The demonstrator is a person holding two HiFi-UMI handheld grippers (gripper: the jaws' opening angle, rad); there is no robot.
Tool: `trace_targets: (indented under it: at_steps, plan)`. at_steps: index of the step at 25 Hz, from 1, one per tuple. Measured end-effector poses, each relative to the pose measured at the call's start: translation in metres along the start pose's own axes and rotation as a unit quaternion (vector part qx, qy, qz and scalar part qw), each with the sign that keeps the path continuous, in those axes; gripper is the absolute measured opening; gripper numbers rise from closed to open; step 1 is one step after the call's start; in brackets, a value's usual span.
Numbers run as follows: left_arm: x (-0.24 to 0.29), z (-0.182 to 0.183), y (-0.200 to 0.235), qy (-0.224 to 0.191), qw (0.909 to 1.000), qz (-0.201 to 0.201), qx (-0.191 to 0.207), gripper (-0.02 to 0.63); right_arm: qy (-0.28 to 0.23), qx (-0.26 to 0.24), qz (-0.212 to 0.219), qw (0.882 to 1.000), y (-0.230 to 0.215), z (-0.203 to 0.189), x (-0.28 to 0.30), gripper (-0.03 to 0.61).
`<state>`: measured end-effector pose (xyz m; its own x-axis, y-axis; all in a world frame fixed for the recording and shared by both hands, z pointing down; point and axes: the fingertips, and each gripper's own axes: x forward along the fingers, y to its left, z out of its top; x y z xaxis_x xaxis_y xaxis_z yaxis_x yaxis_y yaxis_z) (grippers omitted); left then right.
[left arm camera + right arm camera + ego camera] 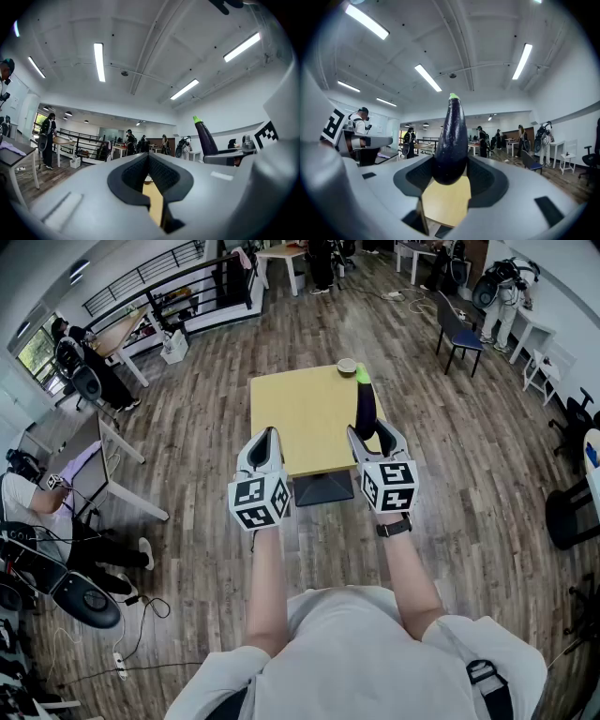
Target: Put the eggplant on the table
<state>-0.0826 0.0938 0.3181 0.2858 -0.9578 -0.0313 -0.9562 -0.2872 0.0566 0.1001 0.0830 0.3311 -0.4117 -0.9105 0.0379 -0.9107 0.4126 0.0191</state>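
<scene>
Right tongs (451, 176) clamped on the upright eggplant (453, 136), held in the air by the desk's (298, 413) near right corner. Left tongs (149, 164) together, empty. Eggplant is in hand; set-down not yet done.

I can't make out a single word, number or brand name in any of my feeds. The only printed signs are the black-and-white square markers (272, 506) on the cube (246, 493) of the left gripper (269, 437) and on the cube (389, 486) of the right gripper (372, 434), and they are blocky patterns, not letters or digits. A slice of one such marker shows at the edge of each gripper view, and it reads as nothing either.
</scene>
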Motion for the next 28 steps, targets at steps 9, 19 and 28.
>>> trace_targets:
  at_steps: [9, 19, 28]
  plan:
    - [0.008, -0.004, -0.022, 0.01, 0.9999, 0.006, -0.001, 0.009, 0.039, 0.04, -0.033, 0.998, -0.042, -0.019, -0.011, 0.225]
    - [0.006, -0.026, -0.04, 0.036, 0.9991, 0.007, 0.023, 0.009, 0.044, 0.069, -0.017, 0.996, -0.061, -0.047, -0.009, 0.225]
    - [0.065, -0.046, -0.016, 0.034, 0.9994, 0.004, 0.0, 0.009, 0.054, 0.06, -0.022, 0.997, -0.085, -0.061, 0.038, 0.224]
